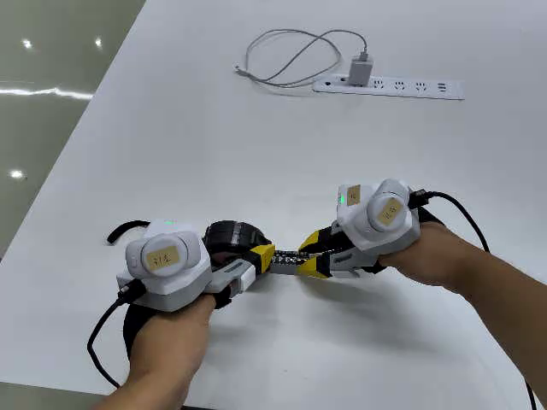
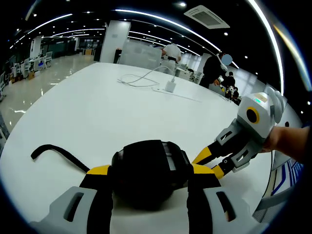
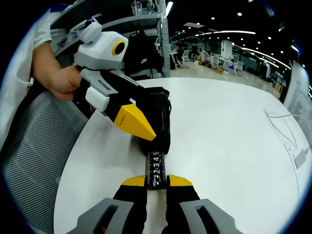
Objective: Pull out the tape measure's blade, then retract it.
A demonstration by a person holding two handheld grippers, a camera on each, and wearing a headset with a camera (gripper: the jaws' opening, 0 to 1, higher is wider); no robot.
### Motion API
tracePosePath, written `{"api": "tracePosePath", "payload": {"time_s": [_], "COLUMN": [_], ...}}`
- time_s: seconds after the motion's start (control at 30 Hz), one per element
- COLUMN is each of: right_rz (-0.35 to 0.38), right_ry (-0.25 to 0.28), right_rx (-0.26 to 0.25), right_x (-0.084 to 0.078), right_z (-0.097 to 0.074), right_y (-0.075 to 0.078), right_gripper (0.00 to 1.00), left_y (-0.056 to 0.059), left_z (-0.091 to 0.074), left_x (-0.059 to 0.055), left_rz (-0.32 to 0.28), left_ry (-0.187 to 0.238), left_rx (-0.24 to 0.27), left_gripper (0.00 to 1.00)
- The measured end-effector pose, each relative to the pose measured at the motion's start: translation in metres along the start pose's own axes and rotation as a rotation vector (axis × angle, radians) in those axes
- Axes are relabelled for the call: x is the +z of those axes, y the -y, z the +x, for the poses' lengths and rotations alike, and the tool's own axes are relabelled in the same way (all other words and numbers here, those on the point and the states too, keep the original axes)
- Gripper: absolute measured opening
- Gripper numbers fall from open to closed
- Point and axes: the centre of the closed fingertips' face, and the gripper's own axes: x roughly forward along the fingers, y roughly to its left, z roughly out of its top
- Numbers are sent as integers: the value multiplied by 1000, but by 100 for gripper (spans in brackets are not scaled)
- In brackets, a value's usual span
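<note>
A black tape measure [image 1: 232, 239] rests on the white table [image 1: 256, 137], and my left gripper [image 1: 256, 260] is shut on its case. In the left gripper view the round black case [image 2: 148, 170] fills the gap between the yellow-tipped fingers [image 2: 100, 171], its black wrist strap [image 2: 56, 152] trailing off to the left. A short length of black blade [image 3: 156, 168] with white numerals runs out of the case [image 3: 158, 117]. My right gripper [image 3: 157, 183] is shut on the blade's end, and it sits just right of the case [image 1: 309, 254].
At the far side of the table lies a white power strip [image 1: 393, 85] with a plugged-in charger [image 1: 360, 70] and a looped white cable [image 1: 286, 55]. The table's left edge drops to a glossy floor [image 1: 43, 77]. People stand in the background [image 2: 214, 68].
</note>
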Motion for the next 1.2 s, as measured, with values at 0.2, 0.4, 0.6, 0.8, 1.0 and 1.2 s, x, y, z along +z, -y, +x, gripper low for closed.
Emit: {"api": "tracePosePath", "payload": {"time_s": [0.2,0.4,0.6,0.8,1.0,1.2], "right_rz": [4,3,-1,-1,-6,-13], "right_ry": [15,21,22,24,27,27], "right_rx": [3,5,2,2,2,-1], "right_x": [7,13,16,18,20,21], "right_z": [7,13,17,20,23,25], "right_y": [0,-1,-1,-1,-2,-2], "right_gripper": [10,10,10,11,11,11], "left_y": [0,0,0,-1,0,0], "left_z": [0,0,0,0,0,0], "left_x": [0,0,0,0,-1,-1], "left_rz": [-3,-3,2,3,8,9], "left_ry": [0,0,0,-1,-1,-3], "left_rx": [-1,-1,-1,-1,-2,0], "left_gripper": [57,57,57,57,57,57]}}
